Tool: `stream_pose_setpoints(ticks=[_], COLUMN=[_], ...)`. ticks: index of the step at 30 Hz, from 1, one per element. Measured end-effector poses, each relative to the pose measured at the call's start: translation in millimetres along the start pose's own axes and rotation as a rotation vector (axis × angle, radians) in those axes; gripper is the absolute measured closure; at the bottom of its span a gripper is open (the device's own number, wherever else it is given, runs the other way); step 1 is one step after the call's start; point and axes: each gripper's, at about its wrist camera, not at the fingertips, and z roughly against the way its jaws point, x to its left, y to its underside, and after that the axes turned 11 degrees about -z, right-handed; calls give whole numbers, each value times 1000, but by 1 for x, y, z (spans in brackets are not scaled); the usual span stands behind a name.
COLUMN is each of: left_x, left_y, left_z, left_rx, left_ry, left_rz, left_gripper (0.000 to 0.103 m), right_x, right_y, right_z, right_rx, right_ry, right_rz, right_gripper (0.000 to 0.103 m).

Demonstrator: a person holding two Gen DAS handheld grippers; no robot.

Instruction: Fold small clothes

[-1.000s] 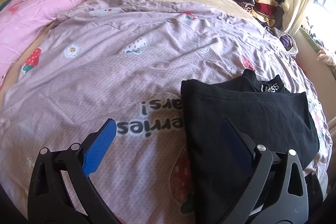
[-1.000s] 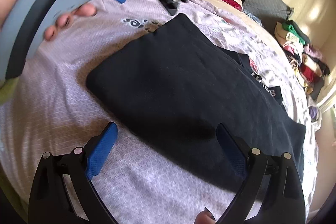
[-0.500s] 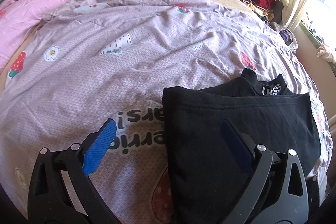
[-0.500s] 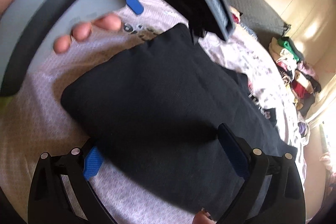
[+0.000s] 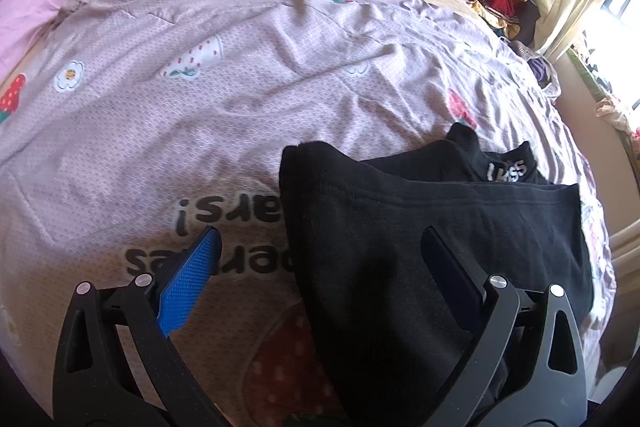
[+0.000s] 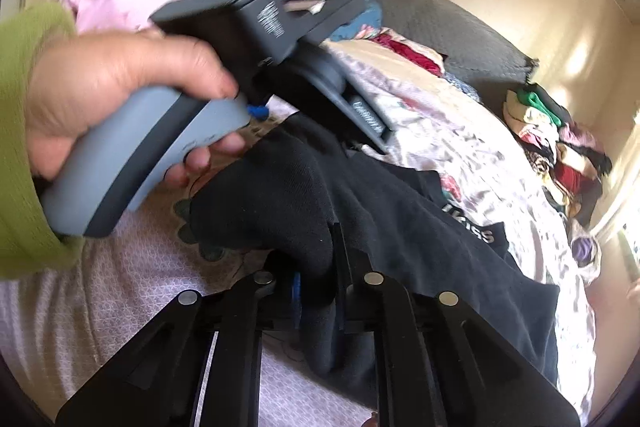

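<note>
The black folded garment [image 5: 420, 251], white lettering at its collar, lies lengthwise across the pink strawberry-print bedsheet [image 5: 240, 67]; right gripper [image 6: 316, 291] has just clamped its near edge; left gripper [image 5: 320, 267] gapes wide, empty, over it

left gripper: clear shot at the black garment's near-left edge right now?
Probably yes. The left gripper is open, straddling the black garment's left edge; nothing lies between. The right gripper pinches another part.

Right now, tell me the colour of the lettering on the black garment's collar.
White lettering on the black garment; the left wrist view shows it best.
</note>
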Motion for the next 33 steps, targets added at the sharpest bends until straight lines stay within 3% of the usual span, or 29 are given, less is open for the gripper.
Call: stream_pose_setpoints(ticks=[6,14,16,25,33], left_x=[-24,-82,-96,-165,-221], left_y=[-9,-28,-33,-50,-55], left_z=[9,31,37,52,42], left_rx=[-39,-113,-133,-189,-183], left_ry=[71,115,117,151,174], left_rz=[15,-67,-90,-172,-224], left_gripper=[13,77,82,85,85], right_x=[-26,-62,-71,-121,-165], right_y=[-3,3,5,21,45], right_z=[24,48,53,78,93], right_rx=[-54,-101,-113,-160,-160], right_ry=[30,77,89,139,160], right_rz=[-86,-190,-216,-349,-461], right_gripper=[95,96,96,96,96])
